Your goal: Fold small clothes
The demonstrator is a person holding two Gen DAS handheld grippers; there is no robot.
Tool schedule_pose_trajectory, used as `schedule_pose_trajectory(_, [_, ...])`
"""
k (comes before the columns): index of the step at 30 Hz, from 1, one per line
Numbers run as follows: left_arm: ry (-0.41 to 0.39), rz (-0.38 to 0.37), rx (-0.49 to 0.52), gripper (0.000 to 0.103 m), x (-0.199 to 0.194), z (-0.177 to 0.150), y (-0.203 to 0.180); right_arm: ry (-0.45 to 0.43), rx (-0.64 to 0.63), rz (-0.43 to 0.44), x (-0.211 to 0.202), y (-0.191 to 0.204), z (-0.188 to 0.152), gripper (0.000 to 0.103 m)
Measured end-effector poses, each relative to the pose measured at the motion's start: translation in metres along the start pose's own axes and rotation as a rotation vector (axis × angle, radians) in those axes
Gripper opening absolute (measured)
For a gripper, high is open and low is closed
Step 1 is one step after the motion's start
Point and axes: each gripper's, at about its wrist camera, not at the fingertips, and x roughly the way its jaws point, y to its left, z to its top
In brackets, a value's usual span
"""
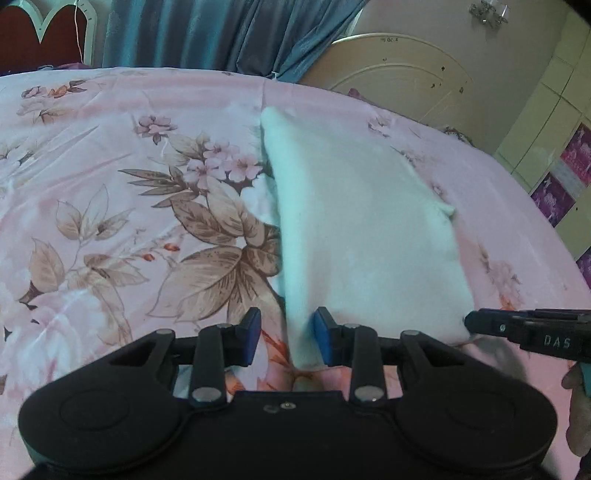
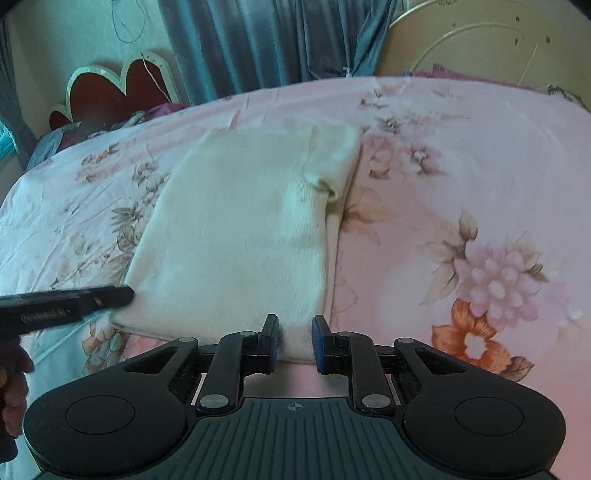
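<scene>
A small white knit garment lies flat and folded lengthwise on the pink floral bedspread. It also shows in the right wrist view, with a folded-over flap at its far right corner. My left gripper is open, its jaws astride the garment's near left corner. My right gripper is open, its jaws astride the near right corner. The right gripper's tip also shows in the left wrist view, and the left gripper's tip in the right wrist view.
The bedspread covers the whole bed. Blue curtains hang behind it. A cream headboard stands at the far right, a red heart-shaped chair back at the far left, and a wardrobe to the right.
</scene>
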Motion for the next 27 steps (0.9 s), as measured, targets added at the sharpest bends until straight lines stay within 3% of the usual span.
schedule_pose_trajectory(6, [0.043, -0.027, 0.046, 0.032, -0.002, 0.003, -0.004, 0.002, -0.013, -0.035, -0.005, -0.005, -0.004, 0.019])
schedule_pose_trajectory(10, [-0.007, 0.025, 0.086, 0.054, -0.008, 0.005, -0.011, -0.091, -0.011, 0.004, -0.019, 0.002, 0.010, 0.019])
schedule_pose_trajectory(11, [-0.004, 0.027, 0.084, 0.054, -0.006, 0.005, -0.013, -0.102, -0.030, 0.015, -0.017, 0.007, 0.012, 0.019])
schedule_pose_trajectory(13, [0.014, 0.028, 0.083, 0.055, 0.001, 0.003, -0.018, -0.071, -0.084, 0.018, -0.003, 0.013, 0.010, 0.019])
schedule_pose_trajectory(14, [0.022, 0.034, 0.087, 0.055, 0.002, 0.002, -0.021, -0.014, -0.113, -0.014, 0.009, 0.015, 0.006, 0.019])
schedule_pose_trajectory(18, [0.025, 0.055, 0.097, 0.055, 0.002, -0.001, -0.027, -0.016, -0.160, -0.047, 0.007, 0.018, 0.000, 0.019])
schedule_pose_trajectory(21, [0.024, 0.063, 0.087, 0.057, 0.000, 0.001, -0.026, -0.034, -0.129, -0.038, 0.000, 0.013, 0.002, 0.019])
schedule_pose_trajectory(24, [0.016, 0.079, 0.091, 0.070, -0.003, 0.004, -0.027, -0.085, -0.028, -0.021, -0.009, 0.000, 0.013, 0.019])
schedule_pose_trajectory(25, [0.011, 0.078, 0.090, 0.073, -0.004, 0.005, -0.028, -0.090, -0.002, -0.015, -0.010, -0.004, 0.017, 0.022])
schedule_pose_trajectory(27, [0.009, 0.082, 0.087, 0.075, -0.003, 0.007, -0.029, -0.105, 0.034, -0.002, -0.011, -0.011, 0.024, 0.057])
